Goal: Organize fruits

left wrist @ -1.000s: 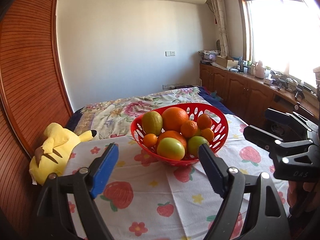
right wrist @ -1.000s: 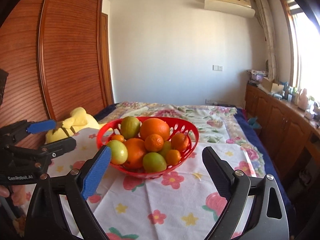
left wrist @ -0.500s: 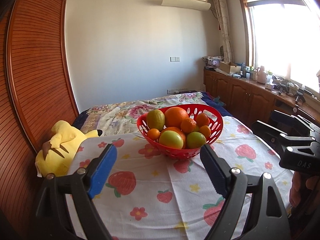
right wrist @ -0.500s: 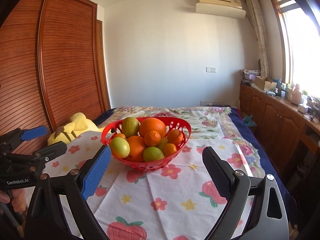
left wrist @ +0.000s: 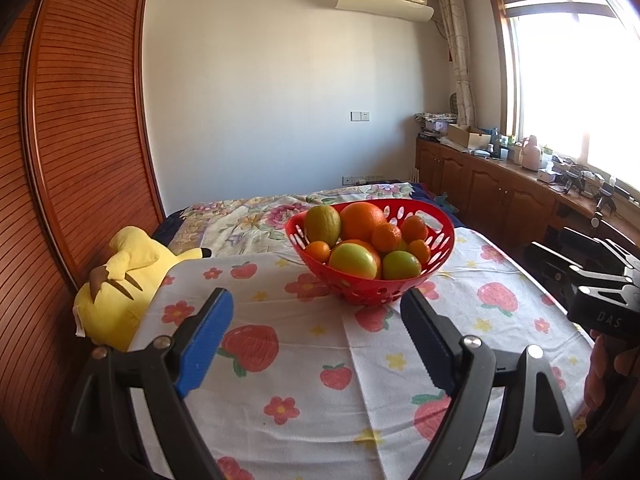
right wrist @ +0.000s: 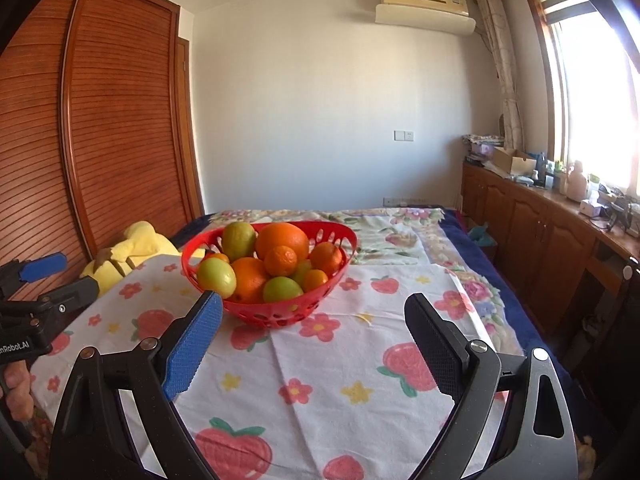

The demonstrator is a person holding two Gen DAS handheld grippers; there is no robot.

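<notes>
A red slotted basket (left wrist: 440, 258) (right wrist: 320, 308) stands on a fruit-print cloth, piled with several oranges (left wrist: 362, 220) (right wrist: 282, 238) and green fruits (left wrist: 356, 260) (right wrist: 216, 278). My left gripper (left wrist: 316, 324) hangs open in front of the basket, short of it, with nothing between its fingers. My right gripper (right wrist: 314, 332) is open too, level with the basket's near side and empty. Each gripper shows at the edge of the other's view, the right one (left wrist: 576, 268) and the left one (right wrist: 44, 276), both held by a hand.
A yellow plush toy (left wrist: 120, 284) (right wrist: 132, 248) lies at the cloth's left edge against a wooden slatted wardrobe (left wrist: 72, 160). A floral bedspread (right wrist: 384, 228) lies beyond the basket. Low wooden cabinets (right wrist: 532, 240) with clutter run along the right under a window.
Both grippers have drawn back from the basket, which now looks smaller and farther off in both views. Their jaws have stayed open.
</notes>
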